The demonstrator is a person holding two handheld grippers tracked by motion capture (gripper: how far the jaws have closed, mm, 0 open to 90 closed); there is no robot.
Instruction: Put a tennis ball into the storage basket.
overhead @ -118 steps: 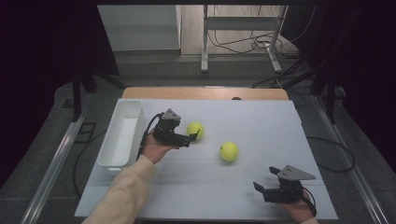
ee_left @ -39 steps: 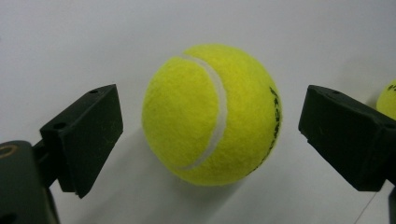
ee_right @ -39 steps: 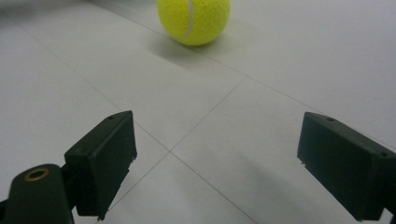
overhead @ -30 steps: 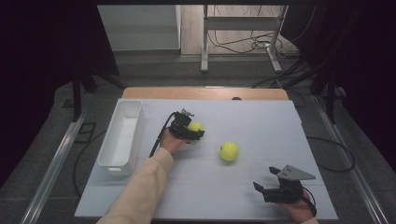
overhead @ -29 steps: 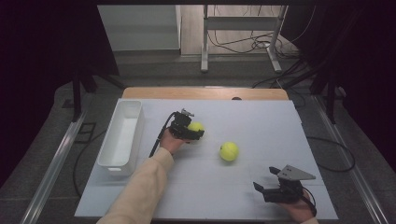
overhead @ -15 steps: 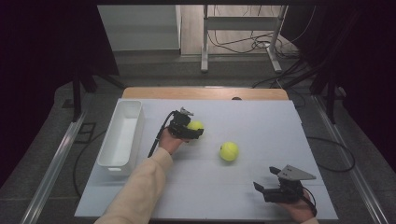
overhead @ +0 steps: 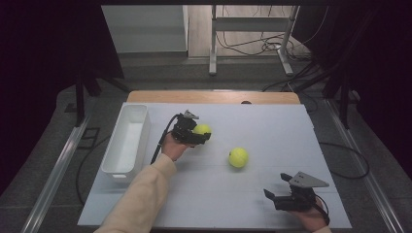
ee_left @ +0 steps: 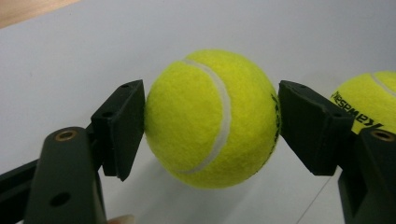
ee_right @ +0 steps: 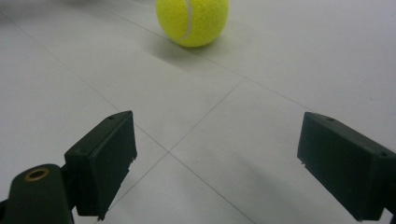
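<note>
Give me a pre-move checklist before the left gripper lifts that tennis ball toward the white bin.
1. Ball between the jaws: ok. The left gripper has the near tennis ball centred between its pads.
2. Grip closed: ok. Both pads touch the ball's sides; how firmly, cannot tell.
3. Ball off the table: cannot tell; its shadow lies right beneath it.
4. Second tennis ball out of the way: ok. It lies apart, on the side away from the bin.
5. White bin ready: ok. It stands at the table's left with nothing visible inside.
6. Right gripper clear: ok. It is open and low at the table's near right corner.
</note>
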